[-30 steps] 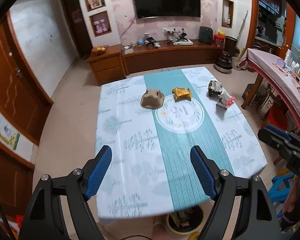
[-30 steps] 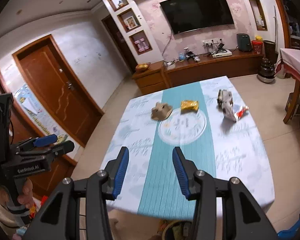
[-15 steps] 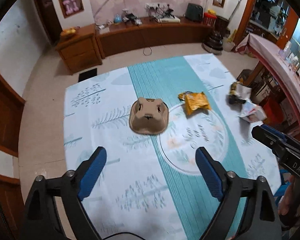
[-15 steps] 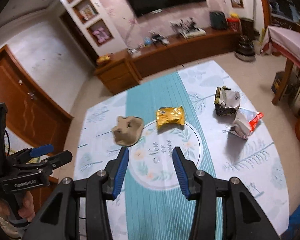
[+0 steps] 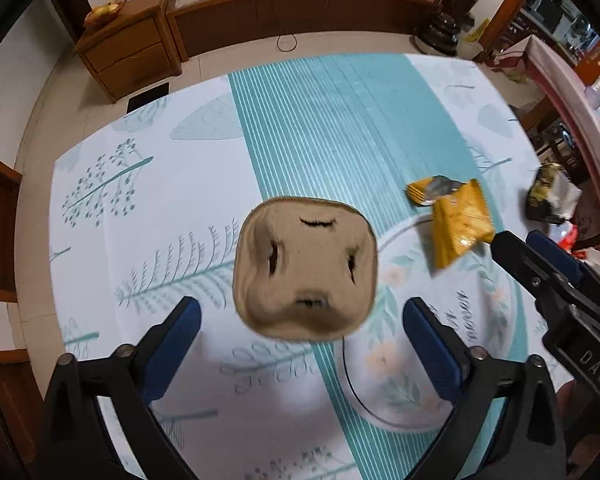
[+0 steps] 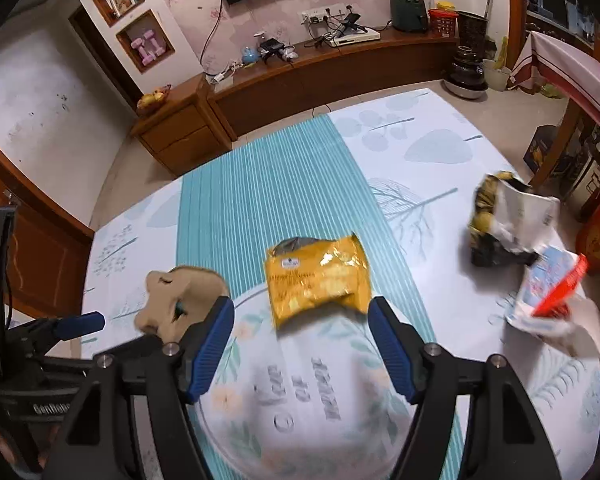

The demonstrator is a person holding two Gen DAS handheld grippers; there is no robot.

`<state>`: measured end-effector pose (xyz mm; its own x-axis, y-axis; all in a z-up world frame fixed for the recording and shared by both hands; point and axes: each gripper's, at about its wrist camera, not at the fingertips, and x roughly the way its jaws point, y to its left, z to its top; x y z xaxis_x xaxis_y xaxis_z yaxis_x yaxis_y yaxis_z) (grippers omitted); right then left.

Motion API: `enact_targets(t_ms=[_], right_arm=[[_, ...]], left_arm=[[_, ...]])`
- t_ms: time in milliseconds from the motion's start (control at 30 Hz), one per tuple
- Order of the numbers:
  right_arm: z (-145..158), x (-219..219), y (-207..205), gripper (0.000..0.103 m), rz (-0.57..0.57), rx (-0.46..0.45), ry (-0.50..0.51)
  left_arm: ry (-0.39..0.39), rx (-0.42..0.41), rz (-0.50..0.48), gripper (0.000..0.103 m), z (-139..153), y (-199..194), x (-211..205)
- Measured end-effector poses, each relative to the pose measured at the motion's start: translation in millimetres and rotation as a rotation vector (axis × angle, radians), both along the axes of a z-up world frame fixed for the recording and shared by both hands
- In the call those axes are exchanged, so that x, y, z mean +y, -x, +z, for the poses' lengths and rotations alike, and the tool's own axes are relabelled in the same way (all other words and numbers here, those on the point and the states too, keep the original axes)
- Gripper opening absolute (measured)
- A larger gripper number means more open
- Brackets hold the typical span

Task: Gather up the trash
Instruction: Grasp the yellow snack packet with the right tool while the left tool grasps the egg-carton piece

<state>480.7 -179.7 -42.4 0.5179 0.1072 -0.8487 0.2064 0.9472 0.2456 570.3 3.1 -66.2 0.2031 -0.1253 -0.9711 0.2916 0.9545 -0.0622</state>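
A brown moulded cardboard tray piece lies upside down on the table, just ahead of my open left gripper, whose blue fingers flank its near edge. It also shows in the right wrist view. A yellow snack wrapper lies just ahead of my open, empty right gripper; it also shows in the left wrist view. A crumpled black, yellow and white wrapper and a white, blue and red packet lie at the table's right.
The table has a white and teal striped cloth. The other gripper shows at each view's edge, the right one in the left wrist view. A wooden TV cabinet and drawer unit stand beyond the table. A second table stands at the right.
Both grippers have moved forward and down over the table. The cardboard piece now sits close to the left fingers, the yellow wrapper close to the right fingers. The right gripper's jaws are wider.
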Motion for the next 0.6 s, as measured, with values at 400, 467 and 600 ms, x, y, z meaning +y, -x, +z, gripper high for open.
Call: enact_targets(t_ms=[400,467,600], right_arm=[[-44,13,-45,0.070,-0.024,0.096,0.129],[-50,16,-48,0.070,-0.017,0.120,0.153],[-54,23,-44,0.067,0.008,0.120,0.215]], left_arm=[[-0.062,0.029,0.050,0.101,-41,-32,-6],[-0.048,0.036,0.055,0.100,-44,-33,-6],[0.002,0.068,0.043,0.085,-52,-35,-11]])
